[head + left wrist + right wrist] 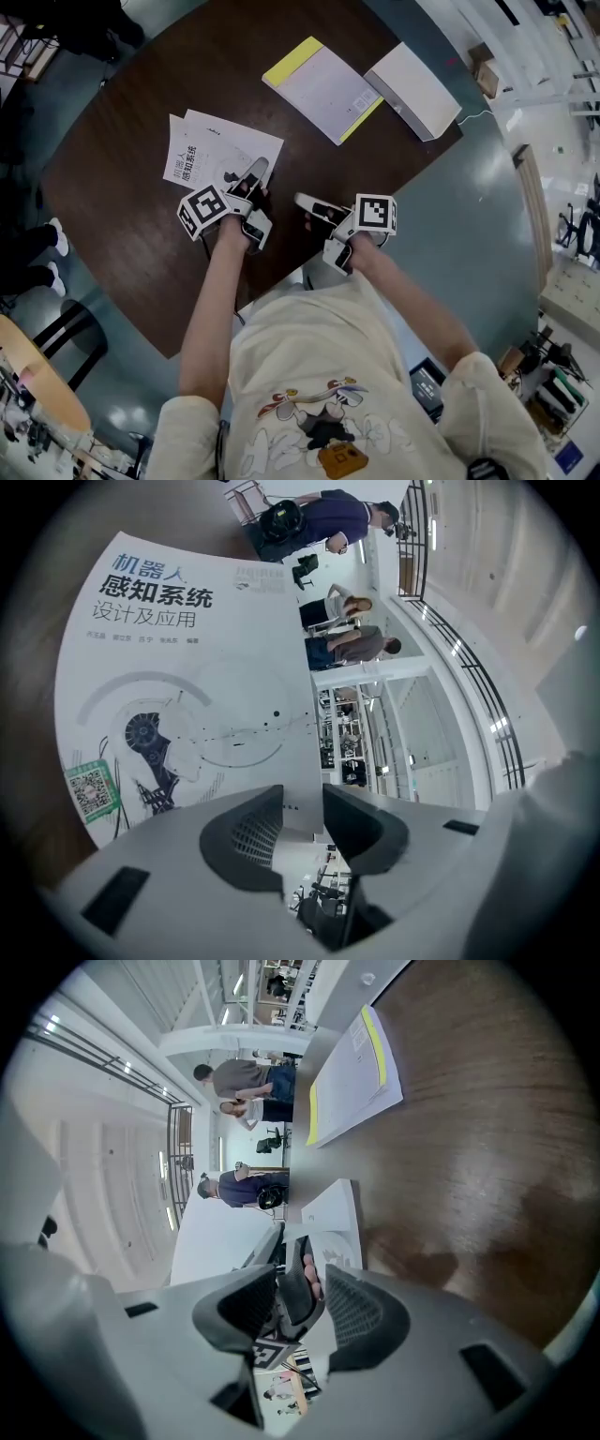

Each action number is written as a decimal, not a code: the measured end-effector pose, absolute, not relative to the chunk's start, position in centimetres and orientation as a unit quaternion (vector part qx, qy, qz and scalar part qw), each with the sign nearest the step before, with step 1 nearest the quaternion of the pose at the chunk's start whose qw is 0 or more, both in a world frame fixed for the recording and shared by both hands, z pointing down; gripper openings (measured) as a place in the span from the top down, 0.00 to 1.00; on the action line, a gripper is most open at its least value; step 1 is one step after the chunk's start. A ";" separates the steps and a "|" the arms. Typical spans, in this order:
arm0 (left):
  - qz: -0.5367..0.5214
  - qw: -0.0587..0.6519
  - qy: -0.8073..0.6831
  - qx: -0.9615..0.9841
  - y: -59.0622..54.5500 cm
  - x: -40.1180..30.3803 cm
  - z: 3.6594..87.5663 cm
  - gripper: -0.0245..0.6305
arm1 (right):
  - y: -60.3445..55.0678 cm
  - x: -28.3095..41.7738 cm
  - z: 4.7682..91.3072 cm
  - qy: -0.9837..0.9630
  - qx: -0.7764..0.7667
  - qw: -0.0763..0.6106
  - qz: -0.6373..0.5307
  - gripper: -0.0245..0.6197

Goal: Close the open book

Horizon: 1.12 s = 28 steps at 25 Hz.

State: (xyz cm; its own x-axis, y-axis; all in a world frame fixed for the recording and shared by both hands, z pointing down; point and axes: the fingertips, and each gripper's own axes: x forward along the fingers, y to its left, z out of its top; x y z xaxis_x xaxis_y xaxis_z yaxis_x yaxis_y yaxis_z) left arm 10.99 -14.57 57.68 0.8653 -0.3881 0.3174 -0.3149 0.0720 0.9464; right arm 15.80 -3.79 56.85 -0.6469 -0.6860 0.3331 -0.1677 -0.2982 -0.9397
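Observation:
A white book [220, 150] with a blue printed title lies on the dark round table [122, 225], its cover [187, 677] facing up and slightly askew over the pages below. My left gripper [255, 174] is at the book's near right corner. Its jaws [302, 822] stand apart, with the corner of the cover reaching in between them and no pad pressing on it. My right gripper [309, 210] hovers over the table's near edge and points left toward the book [333, 1208]. It is open [300, 1302], with nothing between its fingers.
A closed book with a yellow edge [323, 89] lies at the table's far side, seen too in the right gripper view [352, 1072]. A white box [412, 89] sits next to it. A black stool [70, 328] and someone's feet [52, 253] are at the left.

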 end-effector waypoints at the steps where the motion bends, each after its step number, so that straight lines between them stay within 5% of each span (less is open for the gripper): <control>1: -0.028 0.685 -0.256 0.682 -14.8 11.2 57.6 0.77 | -3.8 15.9 56.9 0.563 -0.380 0.184 -0.711 0.70; 24: -0.008 0.672 -0.241 0.700 -14.5 10.9 57.0 0.71 | -4.2 16.1 56.9 0.561 -0.387 0.188 -0.707 0.70; 28: -0.006 0.657 -0.241 0.714 -13.7 9.6 55.6 0.83 | -3.9 15.0 56.3 0.569 -0.385 0.177 -0.704 0.70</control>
State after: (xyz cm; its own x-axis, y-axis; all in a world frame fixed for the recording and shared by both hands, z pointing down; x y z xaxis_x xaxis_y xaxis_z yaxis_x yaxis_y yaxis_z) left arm 9.61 -13.66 55.59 0.8837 -0.3523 0.3082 -0.3364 -0.0202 0.9415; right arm 15.02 -3.86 56.26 -0.6407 -0.6881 0.3406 -0.1891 -0.2886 -0.9386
